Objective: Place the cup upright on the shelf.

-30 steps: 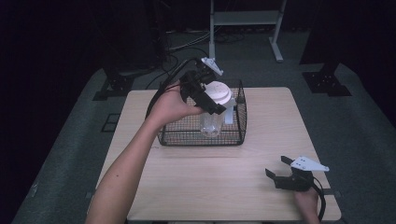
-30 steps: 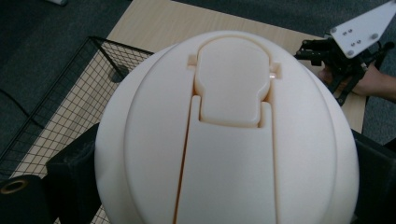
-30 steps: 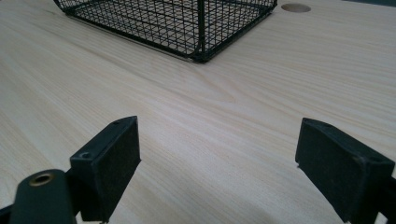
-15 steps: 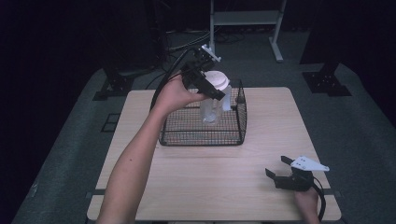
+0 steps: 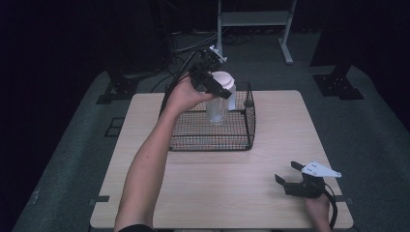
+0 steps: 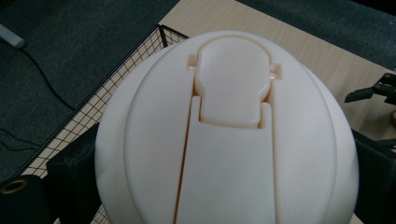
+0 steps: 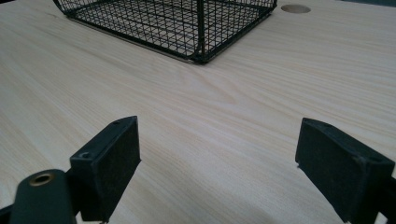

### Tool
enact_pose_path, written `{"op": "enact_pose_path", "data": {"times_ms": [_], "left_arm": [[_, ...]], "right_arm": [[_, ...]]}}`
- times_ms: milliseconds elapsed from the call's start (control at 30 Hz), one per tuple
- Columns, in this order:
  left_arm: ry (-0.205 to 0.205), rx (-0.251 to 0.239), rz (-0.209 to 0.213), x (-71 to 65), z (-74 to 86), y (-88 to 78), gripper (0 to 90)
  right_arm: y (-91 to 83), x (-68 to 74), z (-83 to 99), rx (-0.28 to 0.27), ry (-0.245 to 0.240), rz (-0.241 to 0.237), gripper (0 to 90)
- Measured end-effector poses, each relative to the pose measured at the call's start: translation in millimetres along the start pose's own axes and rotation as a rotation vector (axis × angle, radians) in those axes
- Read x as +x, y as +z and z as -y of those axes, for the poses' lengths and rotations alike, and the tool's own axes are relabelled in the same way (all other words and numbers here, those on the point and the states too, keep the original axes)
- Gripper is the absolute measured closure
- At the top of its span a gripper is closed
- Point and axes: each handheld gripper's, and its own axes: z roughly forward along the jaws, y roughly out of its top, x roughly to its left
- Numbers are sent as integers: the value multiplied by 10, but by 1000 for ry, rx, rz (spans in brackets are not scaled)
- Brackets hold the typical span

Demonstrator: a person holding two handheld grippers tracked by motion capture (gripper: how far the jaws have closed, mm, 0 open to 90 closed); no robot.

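Bottle (image 5: 220,99), clamped at its white lid by the left tool (image 5: 212,83), has risen higher out of the basket (image 5: 249,116) over the last second, so the removal is nearly done; right tool (image 5: 290,180) rests wide open on the counter (image 5: 203,183).

Light wooden table (image 5: 217,183), black wire basket (image 5: 212,137)

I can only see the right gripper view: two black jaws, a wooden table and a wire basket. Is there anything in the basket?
Observer: A clear bottle with a white lid hangs above the basket, tilted.
Operator: Who is holding it?
Observer: The left gripper, its jaws shut on the lid's sides.
Operator: Where is my gripper then?
Observer: The right gripper sits at the table's near right corner, open, well apart from the basket.
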Motion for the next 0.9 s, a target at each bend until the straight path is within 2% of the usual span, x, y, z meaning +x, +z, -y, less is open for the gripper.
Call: {"op": "enact_pose_path", "data": {"times_ms": [133,200,467,667,900], "left_arm": [[-9,10,-8,40,8,87,49],[2,20,-25,40,24,147,49],[-29,47,-47,141,153,371,49],[-42,53,-50,185,209,457,49],[-54,83,-63,219,291,596,49]], "right_arm": [[-1,-1,1,0,0,0,129],[-1,-1,0,-2,2,1,129],[-2,-5,-2,-7,5,4,129],[-4,-10,-1,-12,15,6,129],[-4,-13,1,-13,14,6,129]]}}
